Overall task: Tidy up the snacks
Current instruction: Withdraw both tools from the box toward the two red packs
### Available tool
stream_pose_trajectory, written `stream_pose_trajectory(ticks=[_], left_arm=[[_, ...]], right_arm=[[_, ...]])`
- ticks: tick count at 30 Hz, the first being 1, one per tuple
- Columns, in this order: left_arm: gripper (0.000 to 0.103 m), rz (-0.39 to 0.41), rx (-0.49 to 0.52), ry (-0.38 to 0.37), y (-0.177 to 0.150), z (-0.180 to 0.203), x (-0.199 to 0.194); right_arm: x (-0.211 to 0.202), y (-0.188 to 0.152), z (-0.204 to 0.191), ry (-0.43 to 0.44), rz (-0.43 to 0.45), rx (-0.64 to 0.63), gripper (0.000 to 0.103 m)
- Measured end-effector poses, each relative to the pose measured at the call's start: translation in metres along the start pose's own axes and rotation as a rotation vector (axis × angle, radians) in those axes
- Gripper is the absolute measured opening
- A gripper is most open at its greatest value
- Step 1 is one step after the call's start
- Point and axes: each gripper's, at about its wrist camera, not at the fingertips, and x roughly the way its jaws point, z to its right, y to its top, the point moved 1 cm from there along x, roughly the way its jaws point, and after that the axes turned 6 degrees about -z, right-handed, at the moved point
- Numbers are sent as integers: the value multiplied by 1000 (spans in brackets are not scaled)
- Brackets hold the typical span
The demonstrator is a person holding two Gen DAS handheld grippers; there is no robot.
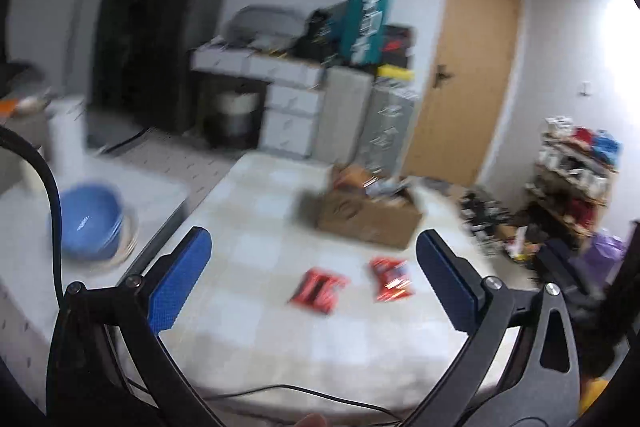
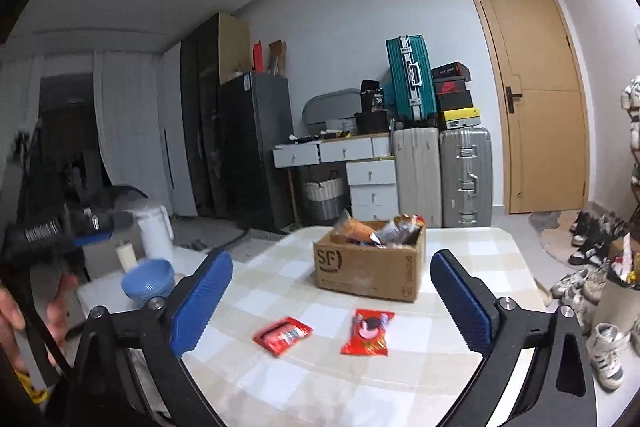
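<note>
Nearest on the checked cream-and-white worktop lie two flat red snack packets: one with a round dark picture toward the right, and a second red packet with a pale label just left of it, apart from it and turned at an angle. Both sit near the middle of the worktop, short of its near edge. Behind them, toward the far edge, stands an open brown cardboard box marked SF, with orange and silver snack bags sticking out of its top.

Both packets are in front of the right gripper; its blue-padded fingers are spread wide with nothing between them. In the blurred left wrist view, the left gripper likewise has its fingers released and empty, above the same two packets.

Off the worktop's left edge, stacked blue bowls rest on a lower white surface.
</note>
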Motion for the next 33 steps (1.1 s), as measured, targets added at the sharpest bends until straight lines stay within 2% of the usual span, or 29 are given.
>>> stream_pose_trajectory(ticks=[3, 5, 8, 12, 16, 18, 20, 28, 30, 33], left_arm=[[102, -145, -21, 40, -33, -21, 47], [102, -191, -18, 62, -44, -28, 70], [102, -283, 61, 117, -58, -22, 113], [102, -387, 77, 116, -60, -8, 170], [102, -440, 81, 88, -52, 7, 221], [102, -477, 107, 97, -50, 14, 239], [102, -520, 128, 75, -50, 19, 257], [102, -558, 185, 31, -37, 34, 298], [102, -584, 178, 4, -37, 34, 303], [102, -629, 197, 6, -42, 35, 313]], right_arm=[[14, -16, -1, -14, -72, -9, 101], [29, -26, -2, -25, -137, -22, 101], [51, -38, 0, -46, -214, -37, 101], [87, -48, 5, -66, -305, -44, 101], [124, -56, 13, -98, -374, -42, 101], [136, -58, 19, -99, -388, -24, 101], [154, -59, 28, -90, -410, 6, 101], [219, -64, 47, -101, -511, 31, 101], [235, -68, 49, -116, -541, 32, 101], [255, -72, 55, -114, -577, 41, 101]])
